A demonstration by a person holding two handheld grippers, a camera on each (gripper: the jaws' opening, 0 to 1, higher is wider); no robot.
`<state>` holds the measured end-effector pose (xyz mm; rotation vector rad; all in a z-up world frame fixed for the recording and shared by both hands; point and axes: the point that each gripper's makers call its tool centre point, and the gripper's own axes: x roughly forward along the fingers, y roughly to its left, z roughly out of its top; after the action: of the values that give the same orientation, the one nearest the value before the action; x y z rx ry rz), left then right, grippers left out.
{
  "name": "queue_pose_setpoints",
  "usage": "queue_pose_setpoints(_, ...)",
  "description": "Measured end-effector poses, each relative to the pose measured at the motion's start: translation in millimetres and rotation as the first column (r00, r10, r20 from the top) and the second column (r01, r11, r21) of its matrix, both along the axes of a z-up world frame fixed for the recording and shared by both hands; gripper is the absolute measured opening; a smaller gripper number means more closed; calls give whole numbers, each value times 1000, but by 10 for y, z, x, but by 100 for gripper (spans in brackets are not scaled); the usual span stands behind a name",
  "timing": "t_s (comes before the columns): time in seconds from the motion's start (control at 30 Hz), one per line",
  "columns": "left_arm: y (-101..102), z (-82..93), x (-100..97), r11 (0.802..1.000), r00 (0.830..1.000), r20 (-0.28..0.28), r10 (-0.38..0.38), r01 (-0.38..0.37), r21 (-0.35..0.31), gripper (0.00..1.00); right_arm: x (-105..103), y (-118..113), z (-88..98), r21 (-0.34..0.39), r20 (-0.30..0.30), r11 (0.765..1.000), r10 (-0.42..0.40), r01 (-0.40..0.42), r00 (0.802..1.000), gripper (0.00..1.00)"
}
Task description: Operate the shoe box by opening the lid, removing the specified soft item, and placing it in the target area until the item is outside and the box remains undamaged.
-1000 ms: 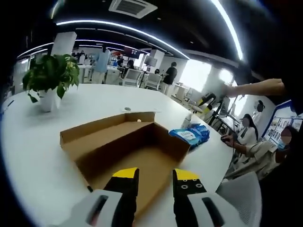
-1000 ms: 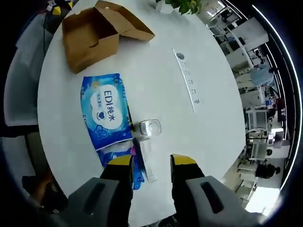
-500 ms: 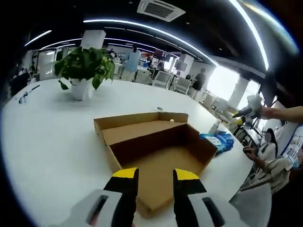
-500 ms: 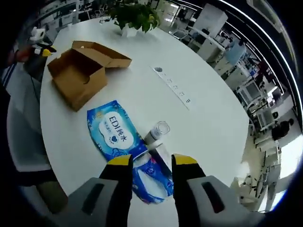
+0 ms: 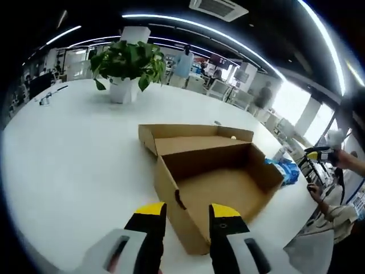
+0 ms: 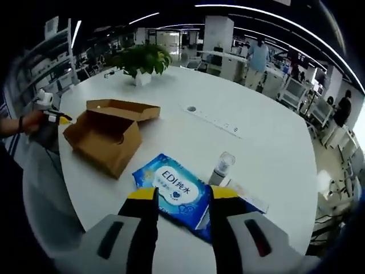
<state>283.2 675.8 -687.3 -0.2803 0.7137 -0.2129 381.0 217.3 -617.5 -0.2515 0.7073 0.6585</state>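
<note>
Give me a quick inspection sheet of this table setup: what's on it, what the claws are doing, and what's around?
Surface: round white table, with a power strip set into it.
Job's things: cardboard shoe box, lid open, nothing visible inside; blue wipes pack lying flat on the table, outside the box.
Clutter: small clear bottle standing beside the pack; potted plant.
Grippers: left claw open, at the box's near corner; right claw open, above the wipes pack, holding nothing.
Cables: nothing seen.
Surroundings: open office with desks, chairs, ceiling light strips, and people in the background.
</note>
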Motion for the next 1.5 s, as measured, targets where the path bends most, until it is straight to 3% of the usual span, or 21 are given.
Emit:
queue_pose_setpoints(0.07, 7, -53, 13, 1000, 1000, -15, 12, -12, 6, 30, -42, 64, 17, 4, 11, 1000, 2, -2, 1000, 32)
queue_pose_setpoints(0.2, -51, -128, 32, 1000, 999, -43, 17, -17, -6, 31, -96, 272, 127, 113, 27, 993, -26, 23, 999, 32)
queue_pose_setpoints(0.47, -151, -250, 33, 1000, 997, -80, -2, 1, -14, 30, -253, 469, 86, 139, 25, 990, 3, -6, 1000, 32)
queue_pose_setpoints(0.97, -213, -390, -28, 999, 991, -132, -34, 33, -7, 30, -395, 557, -36, 161, 2, 987, 11, -11, 1000, 32)
queue_pose_setpoints(1.5, -253, -384, -49, 987, 982, -141, -129, 141, 76, 28, -445, 639, -100, 169, -13, 985, 28, -26, 1000, 31)
